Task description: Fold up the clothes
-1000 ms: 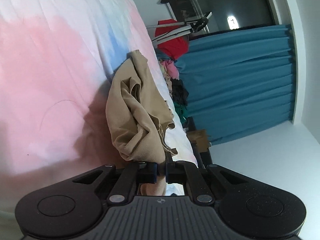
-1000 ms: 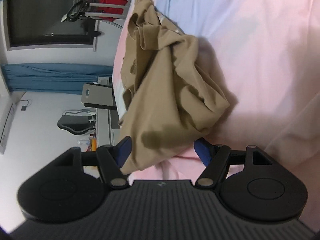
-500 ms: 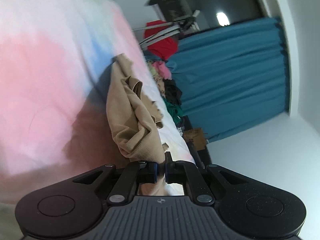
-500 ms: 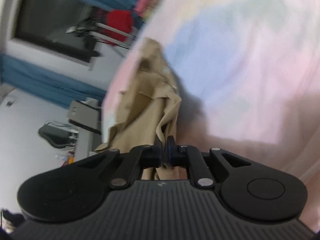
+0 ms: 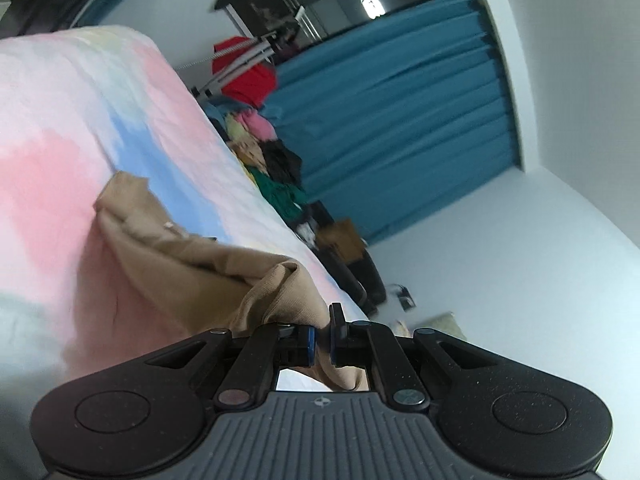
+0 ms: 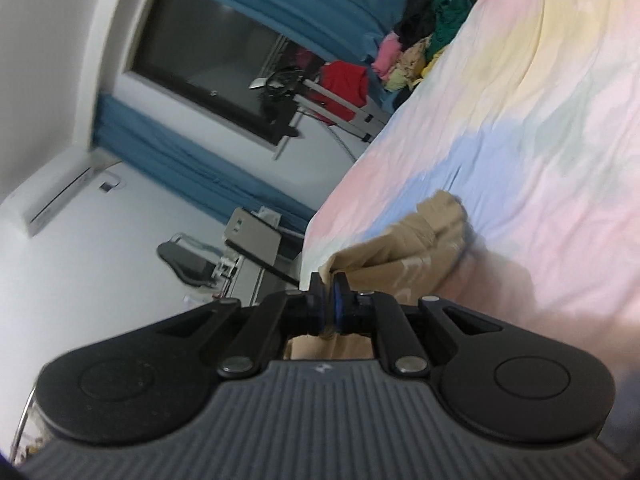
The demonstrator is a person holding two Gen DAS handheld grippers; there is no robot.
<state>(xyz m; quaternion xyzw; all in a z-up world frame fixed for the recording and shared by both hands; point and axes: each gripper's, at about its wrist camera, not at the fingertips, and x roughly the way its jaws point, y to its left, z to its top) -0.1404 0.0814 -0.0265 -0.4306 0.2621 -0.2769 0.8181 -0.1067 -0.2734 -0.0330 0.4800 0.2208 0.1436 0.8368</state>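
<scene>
Left gripper (image 5: 321, 338): jaws pressed together on a fold of the tan garment (image 5: 208, 268); cloth bunches just ahead of the blue pads and a bit hangs below, seen through the gap behind the fingers.

Right gripper (image 6: 329, 300): jaws pinched tight on another edge of the same garment (image 6: 416, 248); a thin ridge of fabric stands up between the pads, more tan cloth visible under the linkage.

Garment: between the two grips it stretches out over the bed (image 5: 80, 128). Far end, crumpled, lies against the sheet near the blue patch of the pastel print; near ends are raised at the jaws. A small pale tag shows on the cloth in the left view. Both views blurred, so weave and seams unreadable.

Surroundings: heap of mixed clothes (image 5: 268, 160) at the far edge of the bed, red item (image 5: 246, 76) draped on a metal rack beside it. Teal curtain (image 5: 400, 120) along the wall, dark window (image 6: 208, 72) next to it.
</scene>
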